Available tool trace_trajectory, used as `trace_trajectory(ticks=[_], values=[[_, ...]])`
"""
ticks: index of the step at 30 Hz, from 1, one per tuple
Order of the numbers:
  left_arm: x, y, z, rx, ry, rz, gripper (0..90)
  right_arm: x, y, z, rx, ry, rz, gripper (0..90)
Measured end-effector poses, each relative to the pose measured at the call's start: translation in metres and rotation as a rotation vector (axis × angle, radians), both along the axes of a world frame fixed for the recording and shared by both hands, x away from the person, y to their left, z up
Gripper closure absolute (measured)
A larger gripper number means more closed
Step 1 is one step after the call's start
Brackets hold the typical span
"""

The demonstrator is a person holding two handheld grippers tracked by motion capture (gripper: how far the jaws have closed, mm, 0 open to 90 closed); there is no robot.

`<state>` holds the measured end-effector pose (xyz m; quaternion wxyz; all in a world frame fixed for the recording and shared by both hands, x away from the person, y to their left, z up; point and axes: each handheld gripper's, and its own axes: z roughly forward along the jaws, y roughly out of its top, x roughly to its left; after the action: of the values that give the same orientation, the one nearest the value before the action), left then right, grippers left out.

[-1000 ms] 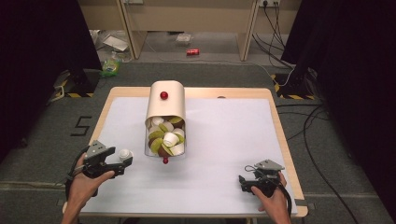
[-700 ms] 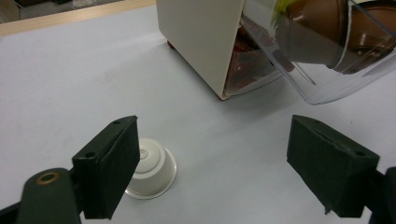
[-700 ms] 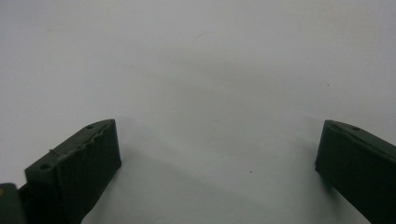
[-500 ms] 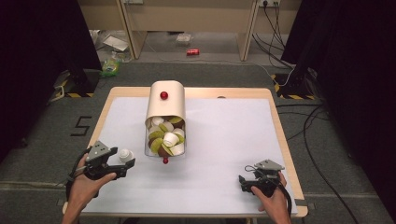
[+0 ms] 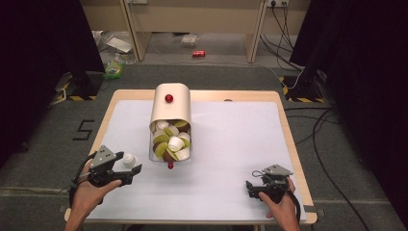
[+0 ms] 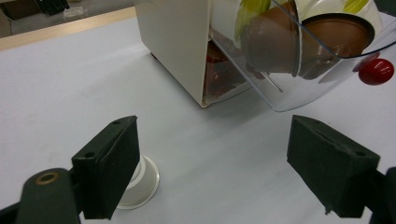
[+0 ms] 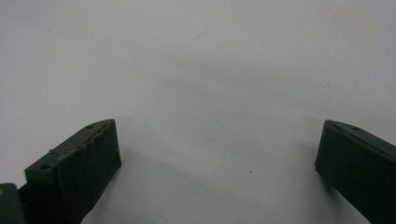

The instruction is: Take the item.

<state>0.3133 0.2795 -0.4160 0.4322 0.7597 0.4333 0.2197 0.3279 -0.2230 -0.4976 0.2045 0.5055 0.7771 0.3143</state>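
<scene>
High view has the whole setup: a cream capsule dispenser [image 5: 171,113] in the middle of the white table [image 5: 231,144], its clear drawer [image 5: 172,149] pulled toward the near side and stuffed with white, green and brown coffee pods. One white capsule [image 5: 128,160] sits on the table by itself, left of the drawer, just past the left gripper [image 5: 126,174].

In the left gripper view the jaws stand wide apart with nothing pinched between them. The capsule [image 6: 140,183] is upside down on its rim, tucked behind the left-hand pad [image 6: 109,163], outside the gap rather than in it. I can't tell if the pad actually touches it. The right gripper [image 5: 253,187] rests at the near right corner, well away from everything; its own view has both jaws spread over bare table, nothing held.

What I'd worry about: that capsule sits off to one side of the jaws, so if they close as they are they'll snap on air, or the pad clips the rim and sends the pod skidding or rolling off the near left edge. It looks light and smooth, so a crooked squeeze could pop it out. Also the drawer's red knob [image 6: 376,71] and clear front hang close on the right, and a sloppy swing could bump them and spill pods.
</scene>
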Motion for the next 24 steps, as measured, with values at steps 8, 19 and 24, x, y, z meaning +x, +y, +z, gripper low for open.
trace_trajectory(ticks=[8, 19, 24], values=[[-0.005, -0.006, 0.006, 0.004, -0.019, -0.023, 16.7, 0.0, 0.0, 0.0, 0.0, 0.0, 0.0, 0.4], [-0.009, -0.013, 0.009, -0.018, -0.027, -0.055, 16.7, 0.0, 0.0, 0.0, 0.0, 0.0, -0.001, 0.4], [-0.008, -0.018, 0.011, -0.023, -0.034, -0.063, 16.7, 0.0, 0.0, 0.0, 0.001, 0.001, -0.002, 0.4]])
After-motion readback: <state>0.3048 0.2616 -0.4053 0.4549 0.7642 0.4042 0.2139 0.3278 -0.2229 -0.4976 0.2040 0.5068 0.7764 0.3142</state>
